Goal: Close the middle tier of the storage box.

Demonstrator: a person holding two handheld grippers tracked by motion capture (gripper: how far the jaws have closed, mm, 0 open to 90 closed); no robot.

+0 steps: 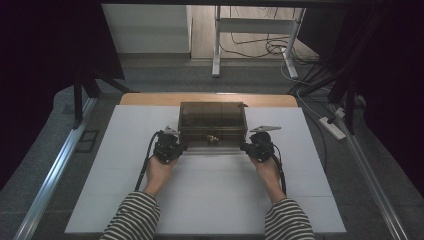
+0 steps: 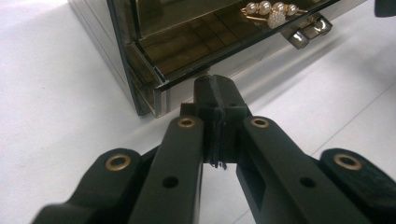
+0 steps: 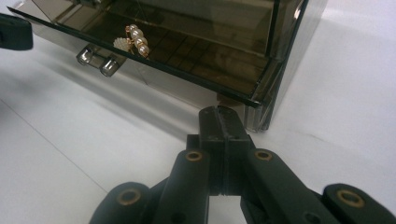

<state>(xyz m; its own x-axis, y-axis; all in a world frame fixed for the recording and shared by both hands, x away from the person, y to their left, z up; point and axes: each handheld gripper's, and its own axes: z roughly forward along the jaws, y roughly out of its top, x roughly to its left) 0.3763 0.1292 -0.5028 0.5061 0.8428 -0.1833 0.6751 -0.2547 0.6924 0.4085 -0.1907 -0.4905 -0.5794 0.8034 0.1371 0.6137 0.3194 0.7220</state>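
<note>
Behind smoked walls (image 1: 212,116) (contents murky), pearls (image 2: 273,11).

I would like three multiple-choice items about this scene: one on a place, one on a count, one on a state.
1. The gold pearl hair clip lies
A. in the pulled-out drawer
B. on the table
C. on top of the box

2. Pearls in the clip's row:
A. one
B. four
C. nine

3. The smoky transparent plastic drawer box has its bottom drawer
A. shut
B. removed
C. partly open

Answers: 1 A, it rests on the drawer floor; 2 B, the left gripper view shows four; 3 C, the drawer front stands out from the box.
</note>
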